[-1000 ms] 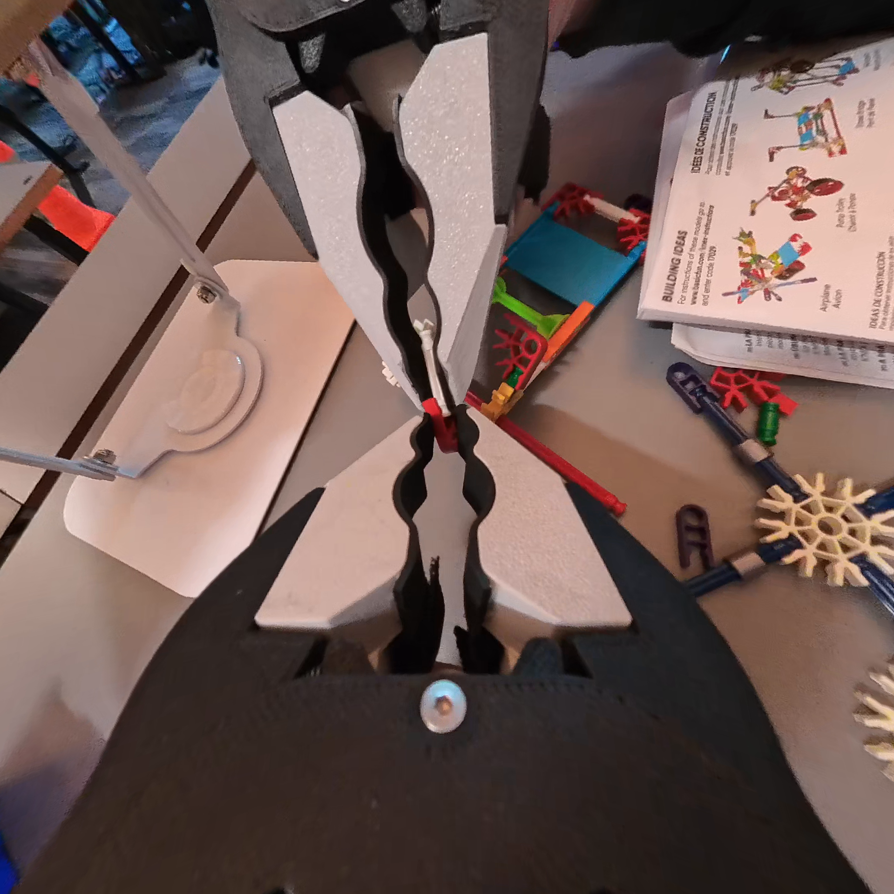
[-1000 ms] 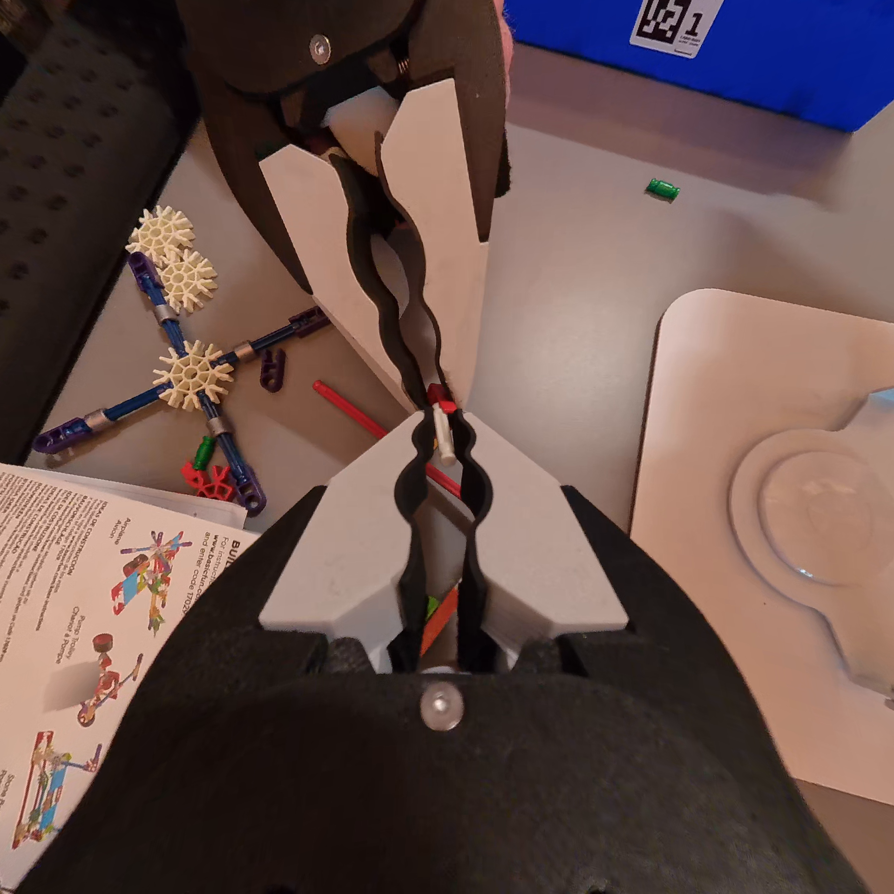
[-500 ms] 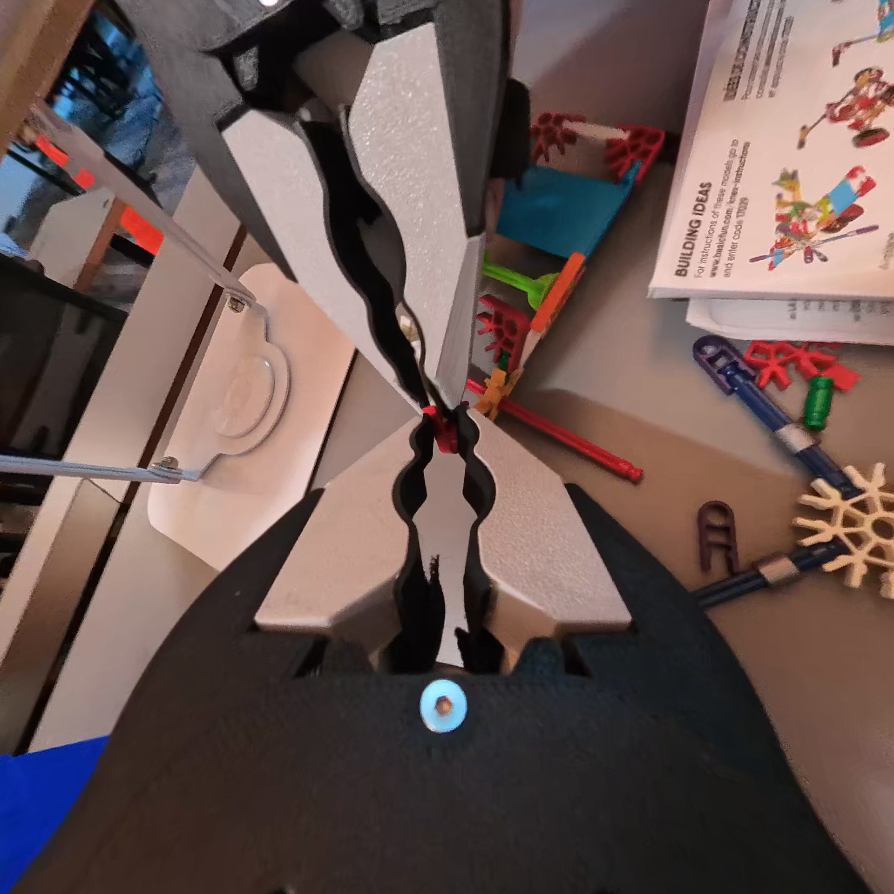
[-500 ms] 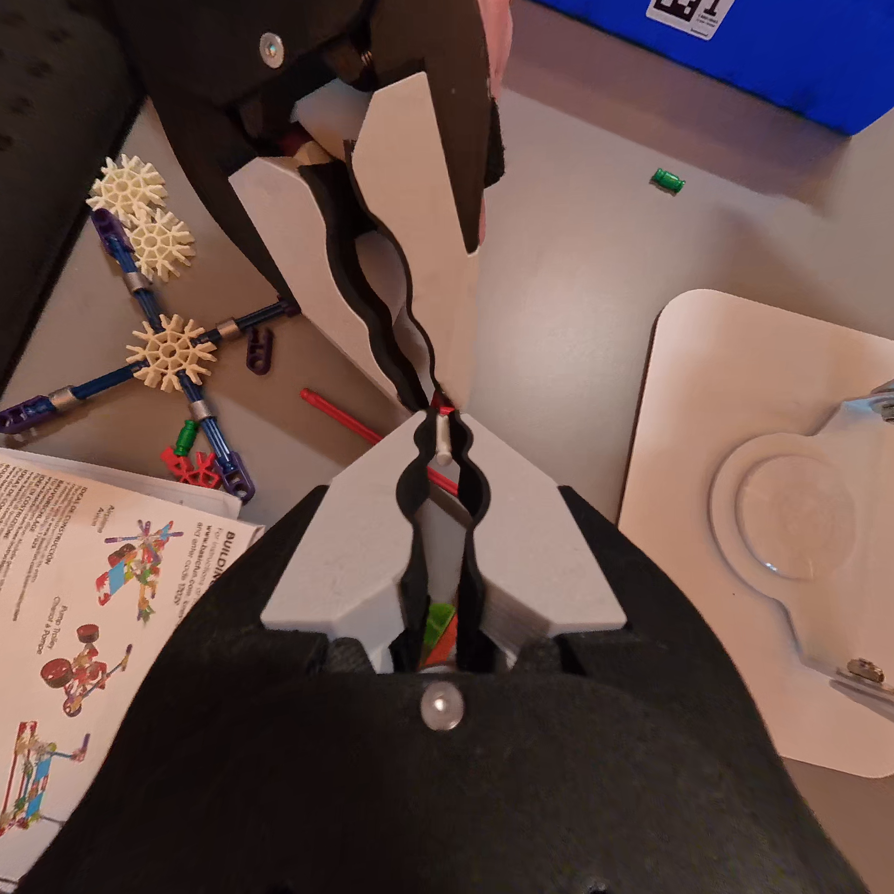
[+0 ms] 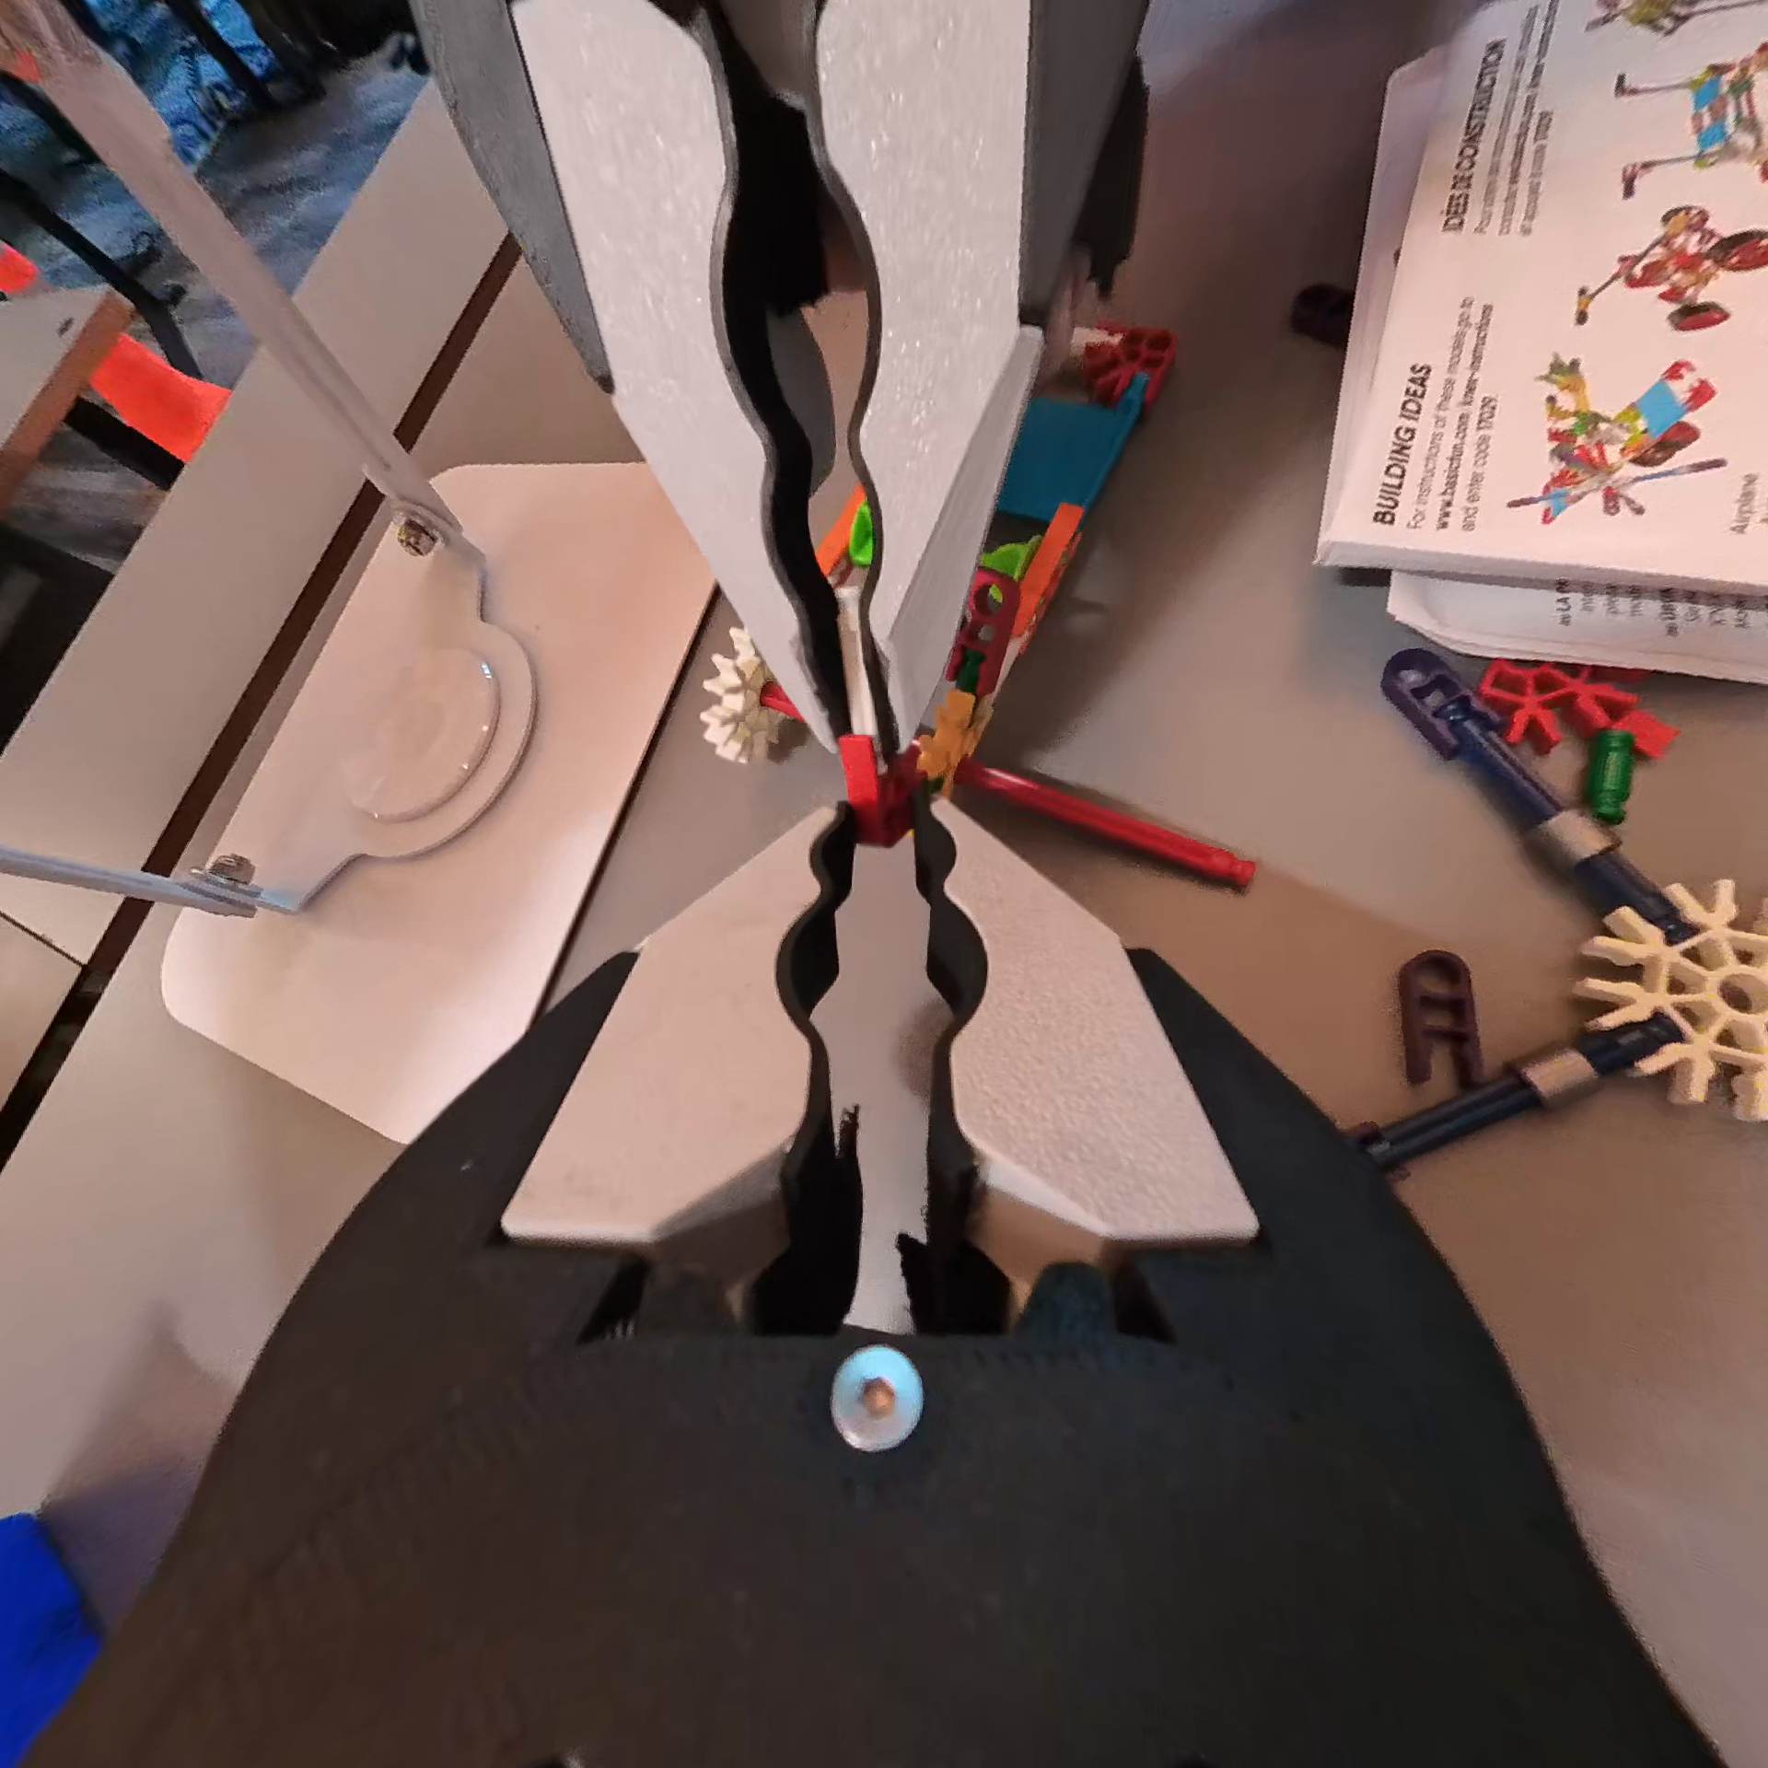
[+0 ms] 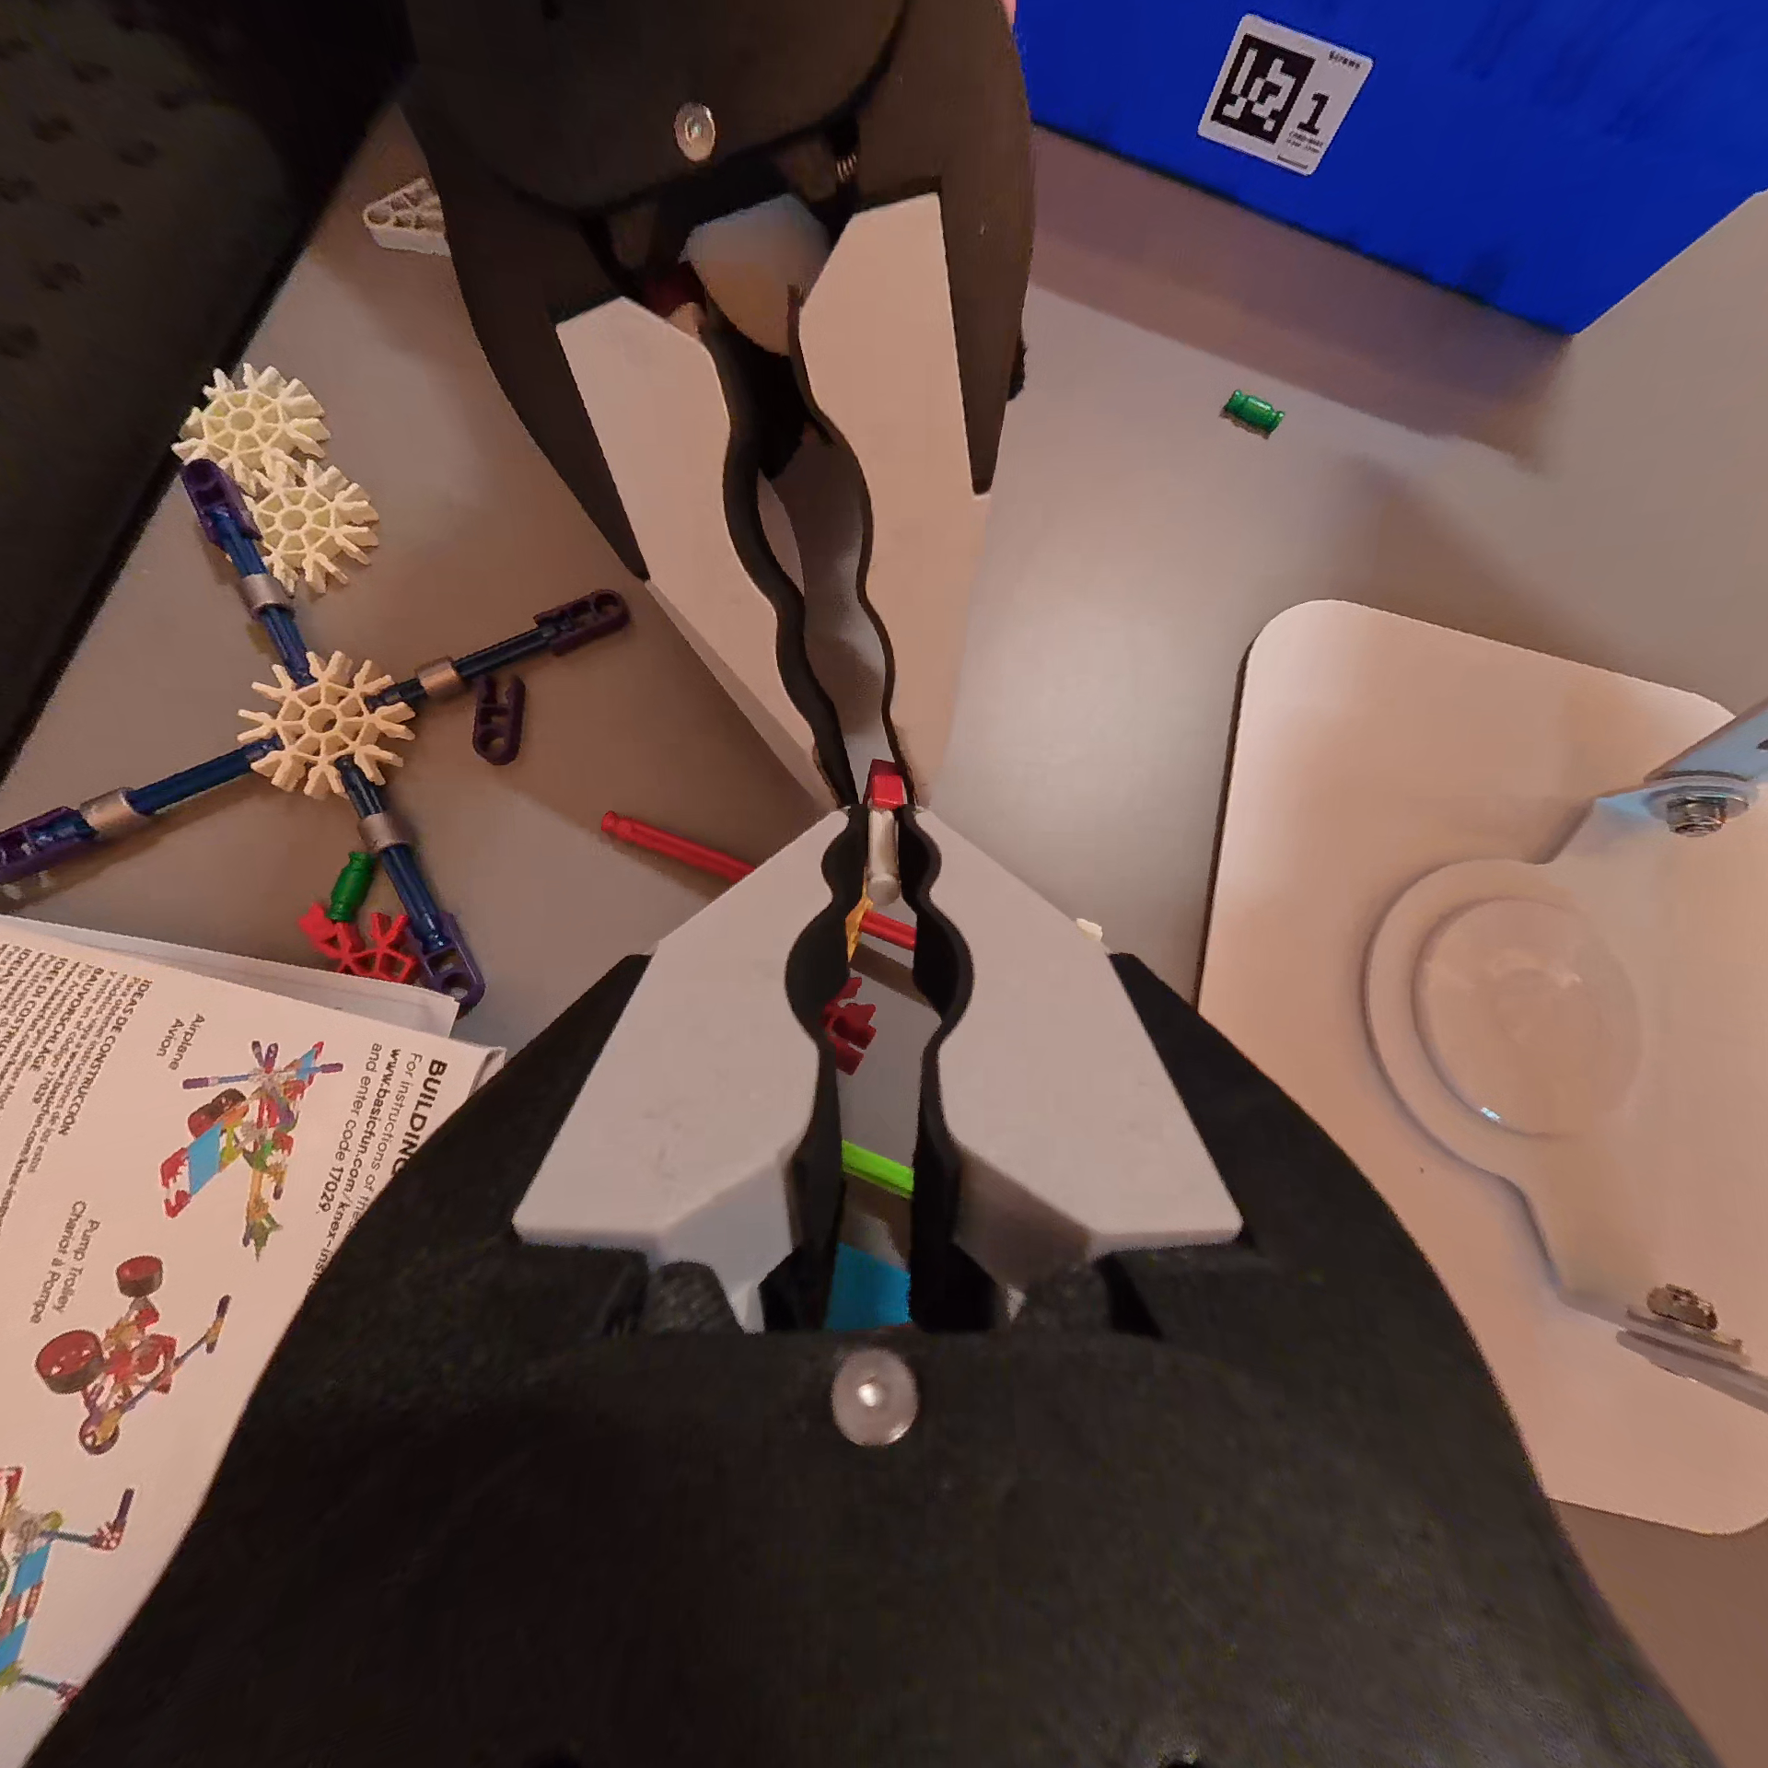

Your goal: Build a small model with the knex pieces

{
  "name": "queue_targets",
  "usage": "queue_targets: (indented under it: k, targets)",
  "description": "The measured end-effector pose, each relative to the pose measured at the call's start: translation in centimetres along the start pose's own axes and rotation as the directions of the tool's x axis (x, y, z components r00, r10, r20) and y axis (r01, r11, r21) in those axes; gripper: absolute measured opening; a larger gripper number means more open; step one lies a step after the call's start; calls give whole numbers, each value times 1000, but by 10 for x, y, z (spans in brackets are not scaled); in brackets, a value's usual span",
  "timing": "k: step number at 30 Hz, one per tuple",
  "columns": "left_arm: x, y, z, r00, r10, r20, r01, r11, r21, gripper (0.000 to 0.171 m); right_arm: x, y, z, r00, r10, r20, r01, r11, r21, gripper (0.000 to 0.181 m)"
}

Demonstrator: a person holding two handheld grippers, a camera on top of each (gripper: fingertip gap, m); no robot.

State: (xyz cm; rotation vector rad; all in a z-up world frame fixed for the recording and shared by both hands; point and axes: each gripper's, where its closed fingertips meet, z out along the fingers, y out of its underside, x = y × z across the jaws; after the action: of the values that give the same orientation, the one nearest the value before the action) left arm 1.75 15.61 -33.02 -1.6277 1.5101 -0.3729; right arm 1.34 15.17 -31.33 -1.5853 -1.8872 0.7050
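Observation:
My left gripper (image 5: pixel 880 823) is shut on a small red connector (image 5: pixel 872 789). My right gripper (image 6: pixel 880 828) is shut on a short white rod (image 6: pixel 882 861). The two grippers meet tip to tip above the table. The rod's end touches the red connector (image 6: pixel 885 792). In the left wrist view the right gripper (image 5: pixel 861 737) comes down from the top with the white rod (image 5: pixel 854 660) between its pads. In the right wrist view the left gripper (image 6: pixel 875 765) comes from the top. Whether the rod is seated in the connector is hidden.
Below lie a toy model with a blue panel (image 5: pixel 1071 450), a loose red rod (image 5: pixel 1100 813), a snowflake-and-blue-rod assembly (image 5: pixel 1703 995), a purple clip (image 5: pixel 1435 1019) and an instruction booklet (image 5: pixel 1569 335). A white base plate (image 5: pixel 402 765) lies left; a blue box (image 6: pixel 1435 143) stands behind. The tips of both grippers are at nearly the same place. The purple clip (image 5: pixel 1435 1019) sits 10 cm or so from the ends of my left fingers. Seen from the right wrist view (image 6: pixel 504 723) as well.
Both grippers stayed shut and tip to tip. They shifted together over the model, and the white rod shows again in the left wrist view after being hidden half a second ago.

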Motion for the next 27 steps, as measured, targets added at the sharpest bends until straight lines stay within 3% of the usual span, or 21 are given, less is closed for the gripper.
queue_targets:
  k: [8,27]
  targets:
    - [0,0,0,1000,22,-5,-22,1000,10,9,1,-1,1,999,-24,-23,24,1000,-6,11]
    - [-2,1,2,990,113,84,-109,993,-55,2,1,2,6,996,-86,-32,85,996,-38,2]
